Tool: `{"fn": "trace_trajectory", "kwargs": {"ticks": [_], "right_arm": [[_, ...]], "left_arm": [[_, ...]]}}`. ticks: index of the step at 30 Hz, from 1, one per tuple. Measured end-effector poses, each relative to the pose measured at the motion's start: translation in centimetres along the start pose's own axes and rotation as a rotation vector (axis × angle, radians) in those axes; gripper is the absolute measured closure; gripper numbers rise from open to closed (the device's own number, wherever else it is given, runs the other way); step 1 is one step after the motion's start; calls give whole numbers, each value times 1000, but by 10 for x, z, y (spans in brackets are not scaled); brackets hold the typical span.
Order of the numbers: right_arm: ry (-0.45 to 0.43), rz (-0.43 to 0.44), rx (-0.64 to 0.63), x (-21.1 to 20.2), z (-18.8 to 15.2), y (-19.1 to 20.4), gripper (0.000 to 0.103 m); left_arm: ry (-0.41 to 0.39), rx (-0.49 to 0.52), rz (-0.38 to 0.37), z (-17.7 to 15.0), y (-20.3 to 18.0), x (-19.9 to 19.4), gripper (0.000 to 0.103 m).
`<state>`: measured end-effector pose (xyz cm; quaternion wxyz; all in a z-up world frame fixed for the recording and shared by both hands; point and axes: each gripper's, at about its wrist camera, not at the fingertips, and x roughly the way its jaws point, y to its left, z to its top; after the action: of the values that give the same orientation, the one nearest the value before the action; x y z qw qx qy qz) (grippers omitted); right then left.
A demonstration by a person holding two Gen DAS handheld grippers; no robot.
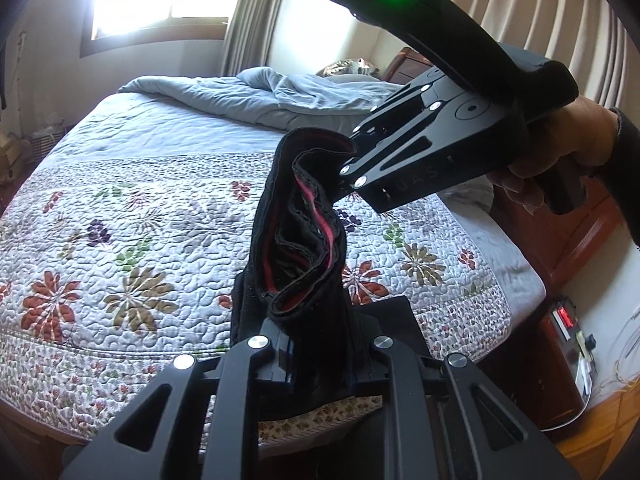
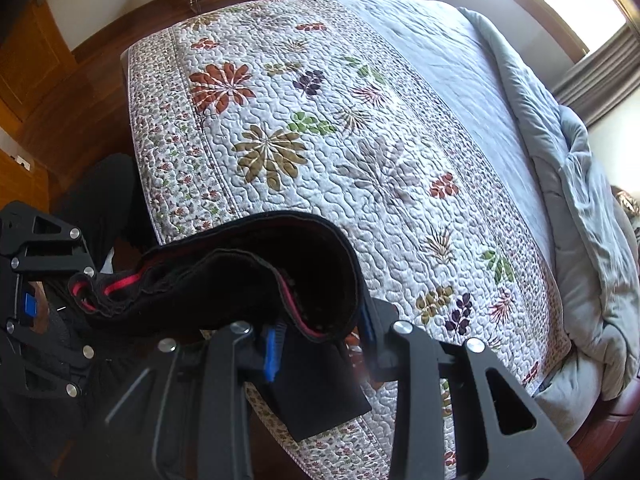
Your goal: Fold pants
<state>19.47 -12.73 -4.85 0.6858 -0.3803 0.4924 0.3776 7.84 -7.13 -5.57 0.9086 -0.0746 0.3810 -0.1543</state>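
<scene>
Both jaws closed on cloth: left gripper (image 1: 316,364) pinching one end of the waistband (image 1: 304,236), right gripper (image 2: 320,344) the other. Pants (image 2: 224,276) held up in air over near edge of bed (image 2: 168,184), waistband bunched and slack between grippers, red lining showing. Legs hanging below, mostly hidden. No fold made yet, judging by this; spreading flat and all folds left. Quilt (image 1: 132,216) bare and wide ahead. Duvet (image 1: 256,92) heaped at far end. Nightstand (image 1: 560,356) close on right side.
</scene>
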Motion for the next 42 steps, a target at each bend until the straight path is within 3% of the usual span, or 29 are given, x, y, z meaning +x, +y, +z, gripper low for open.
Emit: {"fn": "trace_trajectory", "kwargs": {"ticks": [28,42], "right_arm": [[33,0,110,34,-94,-42,73],[51,-17,142,68,-142,-63,73]], "left_arm": [[93,110,-75,-15,-67,69,85],[162,153,-104,-29,-101,123,85]]}}
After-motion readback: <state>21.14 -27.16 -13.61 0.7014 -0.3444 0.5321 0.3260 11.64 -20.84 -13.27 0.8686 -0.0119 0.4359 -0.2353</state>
